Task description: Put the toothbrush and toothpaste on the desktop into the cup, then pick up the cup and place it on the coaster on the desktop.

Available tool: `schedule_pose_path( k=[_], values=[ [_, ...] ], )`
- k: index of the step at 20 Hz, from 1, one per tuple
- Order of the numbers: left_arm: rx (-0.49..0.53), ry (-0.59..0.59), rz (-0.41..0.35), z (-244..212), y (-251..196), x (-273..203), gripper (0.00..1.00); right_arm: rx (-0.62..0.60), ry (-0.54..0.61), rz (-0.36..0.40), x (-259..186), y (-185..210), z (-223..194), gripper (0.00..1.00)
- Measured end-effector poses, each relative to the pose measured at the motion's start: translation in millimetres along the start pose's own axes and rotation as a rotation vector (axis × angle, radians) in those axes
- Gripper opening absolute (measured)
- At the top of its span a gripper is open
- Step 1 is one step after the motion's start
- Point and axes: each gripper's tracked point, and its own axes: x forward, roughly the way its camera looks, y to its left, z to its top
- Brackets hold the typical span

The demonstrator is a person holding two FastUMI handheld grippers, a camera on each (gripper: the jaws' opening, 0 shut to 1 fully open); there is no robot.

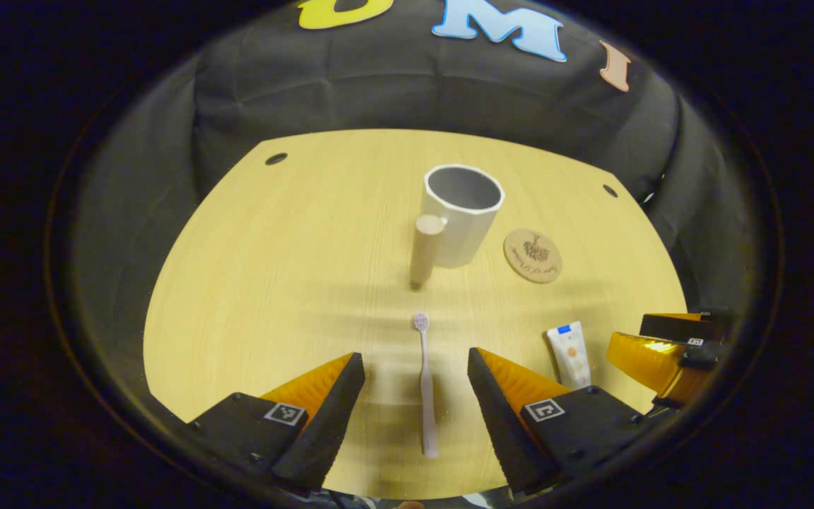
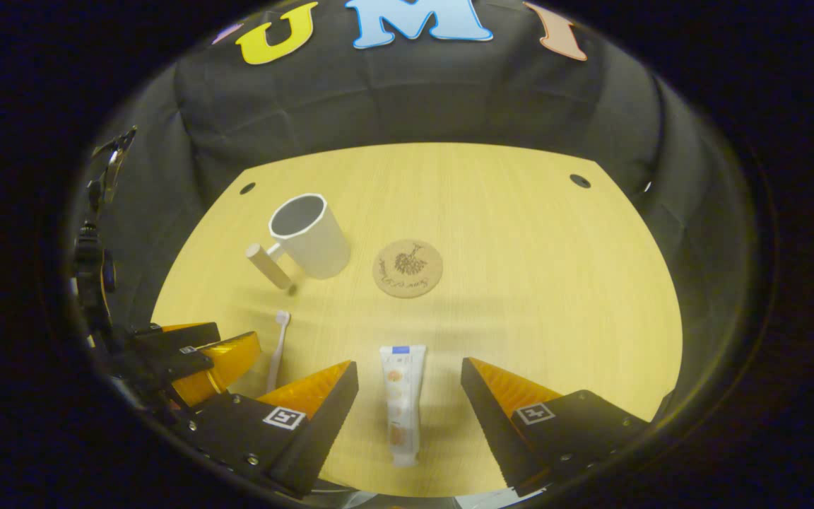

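While both tongs hang spread wide above the pale wooden table (image 1: 251,283), neither has hold of anything. In the left gripper view, the left tongs (image 1: 415,367) straddle the slim white toothbrush with a lilac bristle head (image 1: 426,396), which lies flat on the table between the two fingers with a clear gap on each side, its bristles pointing toward the far edge. In the right gripper view, the right tongs (image 2: 409,375) likewise straddle the white toothpaste tube with a blue band and orange print (image 2: 401,396), lying flat and untouched between the fingers.

Farther back stands the white cup with a tan wooden peg handle (image 1: 462,212), upright and empty, its handle turned toward the toothbrush. Just beside the cup, apart from it, lies the round cork coaster with a dark printed motif (image 1: 533,255).

The right tongs also show at the right edge of the left gripper view, near the toothpaste tube.
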Motion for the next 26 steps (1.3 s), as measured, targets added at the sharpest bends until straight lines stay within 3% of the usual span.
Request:
schedule_pose_path(
  k=[3,4,6,11,24,25,26],
  values=[
    [-0.011,0.060,0.003,-16.7,4.3,12.6,0.97,0.002,0.086,-0.007,18.2,-0.8,-23.6,0.92],
    [-0.016,0.076,0.004,-21.1,4.2,15.9,0.89,0.002,0.108,-0.012,21.7,-2.1,-28.9,0.92],
    [-0.019,0.099,0.012,-26.0,4.4,18.8,0.97,0.001,0.137,-0.018,26.8,-4.5,-36.6,0.92],
    [-0.006,0.140,0.034,-37.5,9.5,32.8,0.97,-0.003,0.200,-0.041,41.5,-7.7,-52.0,0.92],
    [-0.006,0.210,0.066,-51.1,10.6,44.1,0.96,-0.027,0.269,-0.064,60.2,-7.3,-67.8,0.92],
    [-0.012,0.213,0.068,-52.1,11.3,44.6,0.89,-0.029,0.272,-0.071,61.9,-7.8,-68.9,0.93],
    [-0.013,0.214,0.068,-51.1,11.8,44.4,0.96,-0.033,0.270,-0.076,62.5,-8.3,-68.6,0.92]
  ],
)
